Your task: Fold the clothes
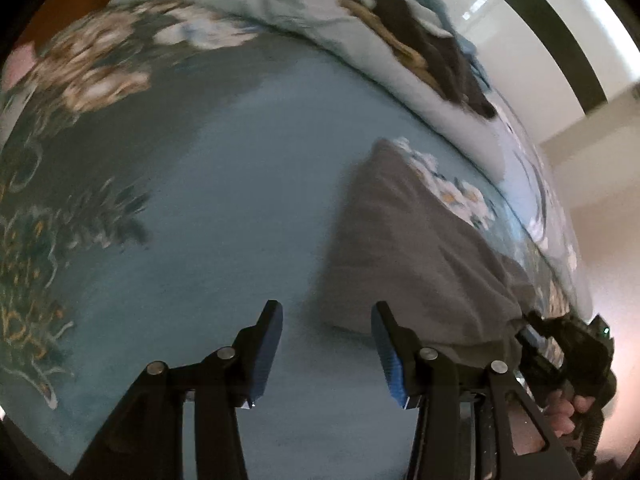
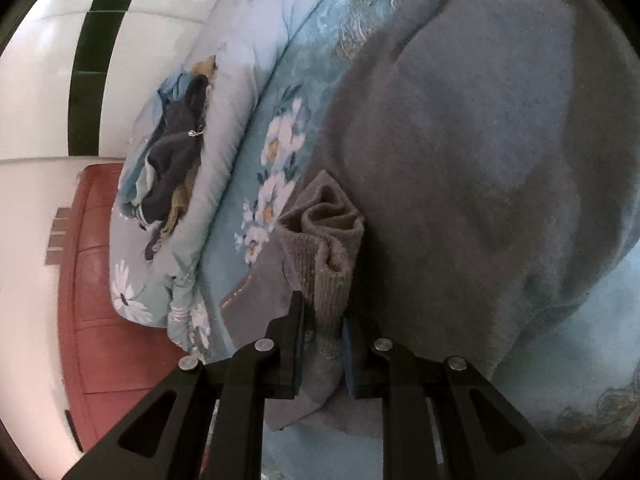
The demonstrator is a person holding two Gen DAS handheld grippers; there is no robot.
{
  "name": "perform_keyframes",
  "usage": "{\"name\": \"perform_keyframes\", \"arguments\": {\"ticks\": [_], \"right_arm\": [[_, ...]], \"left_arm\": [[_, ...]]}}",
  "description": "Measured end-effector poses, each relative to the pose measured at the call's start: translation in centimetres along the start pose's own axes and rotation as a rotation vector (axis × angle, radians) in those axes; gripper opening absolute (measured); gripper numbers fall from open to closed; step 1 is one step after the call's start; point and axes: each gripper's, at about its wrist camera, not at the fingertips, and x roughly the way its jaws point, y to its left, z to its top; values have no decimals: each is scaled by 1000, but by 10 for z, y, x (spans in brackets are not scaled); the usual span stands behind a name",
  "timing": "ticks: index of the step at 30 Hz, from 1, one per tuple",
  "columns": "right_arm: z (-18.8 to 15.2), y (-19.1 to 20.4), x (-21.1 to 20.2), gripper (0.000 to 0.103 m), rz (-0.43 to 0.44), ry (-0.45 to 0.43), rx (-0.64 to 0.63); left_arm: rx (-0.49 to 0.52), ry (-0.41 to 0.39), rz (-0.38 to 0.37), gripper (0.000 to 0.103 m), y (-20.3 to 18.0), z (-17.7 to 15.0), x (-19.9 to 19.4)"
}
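A grey sweater lies spread on the blue floral bedsheet. My right gripper is shut on its ribbed cuff, which bunches up between the fingers. In the left wrist view the same grey sweater lies to the right, and my left gripper hovers open over the bare sheet, its right finger near the sweater's near edge. The right gripper shows at the lower right there, held by a hand.
A folded light-blue quilt lies along the bed's far side with a heap of dark and blue clothes on top. A reddish-brown headboard and a white wall with a dark stripe stand beyond.
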Motion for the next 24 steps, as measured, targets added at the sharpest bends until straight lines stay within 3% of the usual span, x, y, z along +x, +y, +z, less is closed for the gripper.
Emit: {"name": "perform_keyframes", "arguments": {"ticks": [4, 7, 12, 15, 18, 21, 24], "right_arm": [[2, -2, -26, 33, 17, -32, -41], [9, -15, -64, 42, 29, -134, -44], [27, -78, -132, 57, -69, -317, 78], [35, -112, -147, 58, -93, -359, 163], [42, -137, -148, 58, -54, -367, 234], [51, -150, -146, 59, -19, -378, 266], [60, -154, -142, 59, 38, -380, 286]], "left_arm": [[89, 23, -6, 52, -37, -1, 10], [155, 40, -10, 53, -66, -1, 18], [258, 92, -12, 53, -118, -2, 47], [331, 129, 6, 54, -148, -7, 70], [376, 179, 49, 54, -168, -11, 98], [392, 222, 109, 54, -170, -18, 119], [391, 217, 103, 54, -166, -22, 121]]}}
